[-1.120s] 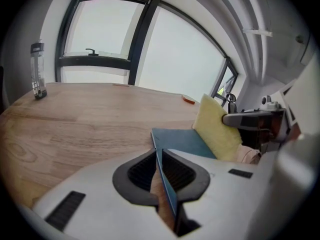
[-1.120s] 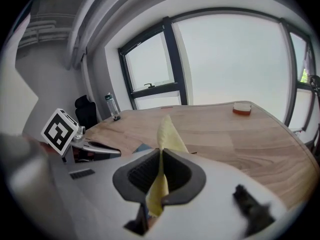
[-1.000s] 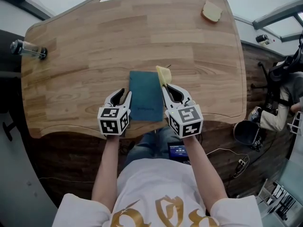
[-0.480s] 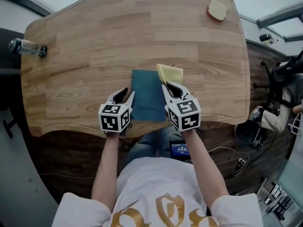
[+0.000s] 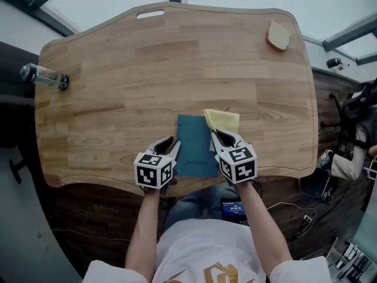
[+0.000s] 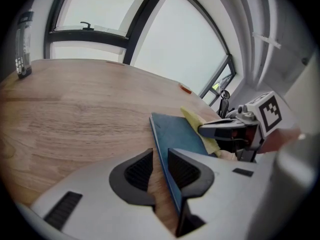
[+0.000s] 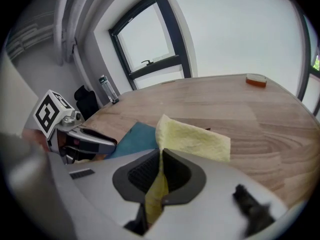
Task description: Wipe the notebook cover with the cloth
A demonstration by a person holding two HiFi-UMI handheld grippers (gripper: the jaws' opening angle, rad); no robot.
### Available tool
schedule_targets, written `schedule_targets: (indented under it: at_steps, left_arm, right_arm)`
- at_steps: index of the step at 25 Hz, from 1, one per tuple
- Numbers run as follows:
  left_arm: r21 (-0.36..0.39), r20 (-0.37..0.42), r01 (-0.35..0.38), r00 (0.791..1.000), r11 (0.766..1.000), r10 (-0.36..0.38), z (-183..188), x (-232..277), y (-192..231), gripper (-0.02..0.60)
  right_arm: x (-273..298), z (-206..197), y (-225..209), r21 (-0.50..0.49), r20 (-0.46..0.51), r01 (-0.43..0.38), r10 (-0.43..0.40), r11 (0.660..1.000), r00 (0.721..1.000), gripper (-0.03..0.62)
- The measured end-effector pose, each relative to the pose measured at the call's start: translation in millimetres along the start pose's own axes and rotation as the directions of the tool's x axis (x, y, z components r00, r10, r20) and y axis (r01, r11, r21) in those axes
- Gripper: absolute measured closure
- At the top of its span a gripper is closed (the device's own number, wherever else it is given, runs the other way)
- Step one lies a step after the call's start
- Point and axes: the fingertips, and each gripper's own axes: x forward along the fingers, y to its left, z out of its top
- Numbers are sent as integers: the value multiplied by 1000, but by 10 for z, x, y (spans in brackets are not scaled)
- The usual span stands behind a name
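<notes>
Right tongs (image 5: pixel 215 133) clamp cloth (image 5: pixel 224 121), now spread beside notebook (image 5: pixel 194 150); left tongs (image 5: pixel 174 142) narrowly straddle its edge.

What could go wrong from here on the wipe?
1. The notebook edge sits between the left gripper's jaws with wood showing beside it, so it looks unclamped and may slide.
2. The right gripper pinches only a corner of the cloth; it may bunch.
3. The notebook lies close to the table's near edge and could be pushed off.
</notes>
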Motion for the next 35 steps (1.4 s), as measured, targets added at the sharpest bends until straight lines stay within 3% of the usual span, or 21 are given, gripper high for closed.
schedule_targets:
  at_steps: [3,5,11,20,35]
  left_arm:
    - [10,-6,24,1000,1000,-24,22,31,-74,529]
    - [11,-3,24,1000,1000,-24,34,20,-56,529]
    - [-22,-7,41,999,999,-41,5,-8,-37,529]
    - [4,-5,42,999,999,-42,20,29,-62,529]
    - [-6,-8,41,999,999,-41,23,16,-45,529]
  right_arm:
    - [-1,12,-36,73,6,-31,30,997,1000,557]
    - [13,34,-24,88,16,-43,42,995,999,557]
    - [17,13,11,67,4,-25,25,997,1000,557]
    - [26,16,-13,2,-41,5,-5,1000,999,557]
    - [186,104,185,-11,-70,-46,45,999,997,557]
